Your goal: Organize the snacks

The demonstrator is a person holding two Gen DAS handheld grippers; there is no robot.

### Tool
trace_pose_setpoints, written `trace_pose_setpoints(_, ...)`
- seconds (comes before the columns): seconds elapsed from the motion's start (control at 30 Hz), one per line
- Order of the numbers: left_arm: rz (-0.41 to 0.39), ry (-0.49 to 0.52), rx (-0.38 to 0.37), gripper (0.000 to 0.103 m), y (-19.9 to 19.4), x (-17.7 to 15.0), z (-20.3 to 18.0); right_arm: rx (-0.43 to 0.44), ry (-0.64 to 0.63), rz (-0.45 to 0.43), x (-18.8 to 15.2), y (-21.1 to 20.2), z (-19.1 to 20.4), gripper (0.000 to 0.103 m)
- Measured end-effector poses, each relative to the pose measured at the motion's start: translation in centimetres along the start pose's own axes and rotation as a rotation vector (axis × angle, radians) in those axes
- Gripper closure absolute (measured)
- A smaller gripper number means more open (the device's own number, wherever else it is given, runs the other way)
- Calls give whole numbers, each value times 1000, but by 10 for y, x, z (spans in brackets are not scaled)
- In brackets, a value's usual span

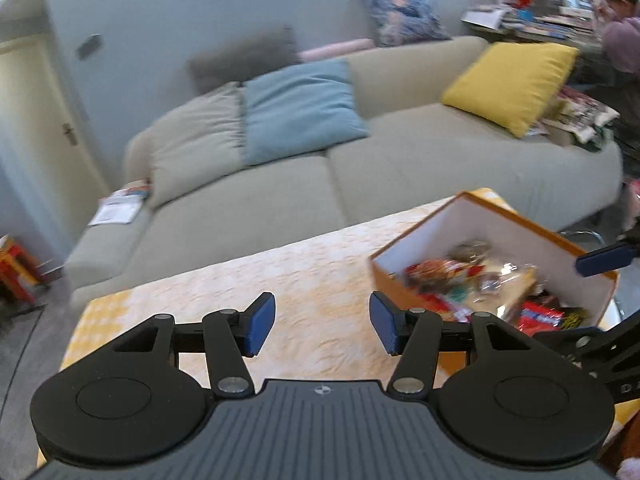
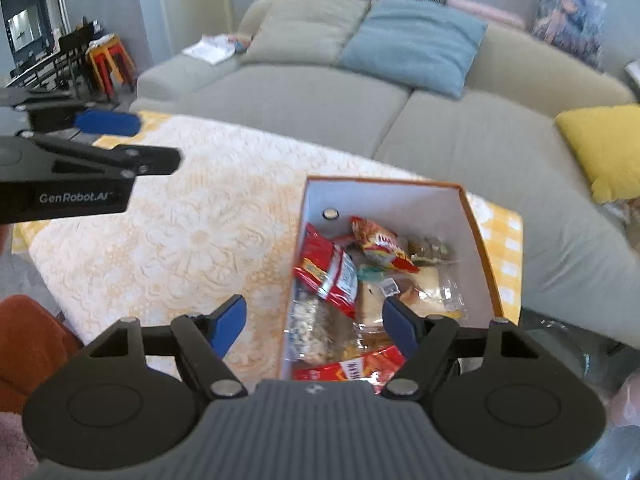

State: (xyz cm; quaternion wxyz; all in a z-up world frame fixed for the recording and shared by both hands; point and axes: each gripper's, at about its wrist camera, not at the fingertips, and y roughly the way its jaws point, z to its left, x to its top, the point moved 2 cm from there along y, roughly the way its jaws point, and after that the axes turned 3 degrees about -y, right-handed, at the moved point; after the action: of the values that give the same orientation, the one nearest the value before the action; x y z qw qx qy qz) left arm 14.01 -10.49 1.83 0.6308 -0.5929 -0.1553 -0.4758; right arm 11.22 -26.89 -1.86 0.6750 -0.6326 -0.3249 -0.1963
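An orange box with white inner walls stands on the table's right part and holds several snack packets, among them a red packet and clear bags. The box also shows in the left wrist view. My right gripper is open and empty, held above the box's near left edge. My left gripper is open and empty above the bare tablecloth, left of the box. The left gripper also shows at the left of the right wrist view.
The table carries a cream lace cloth over yellow check. A grey sofa with blue and yellow cushions stands behind it. A person sits far right. Red-yellow stools stand at the far left.
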Motion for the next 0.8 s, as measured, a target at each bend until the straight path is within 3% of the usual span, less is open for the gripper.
trace_pose_setpoints(0.2, -1, -67, 117, 39, -25, -41, 16, -89, 57, -160, -18, -24, 42, 28)
trace_pose_setpoints(0.4, 12, -101, 176, 39, -44, -80, 13, -132, 51, -211, -40, -32, 76, 26)
trace_pose_setpoints(0.8, 120, -153, 134, 39, -44, -119, 7, -196, 22, -204, -81, -38, 110, 26)
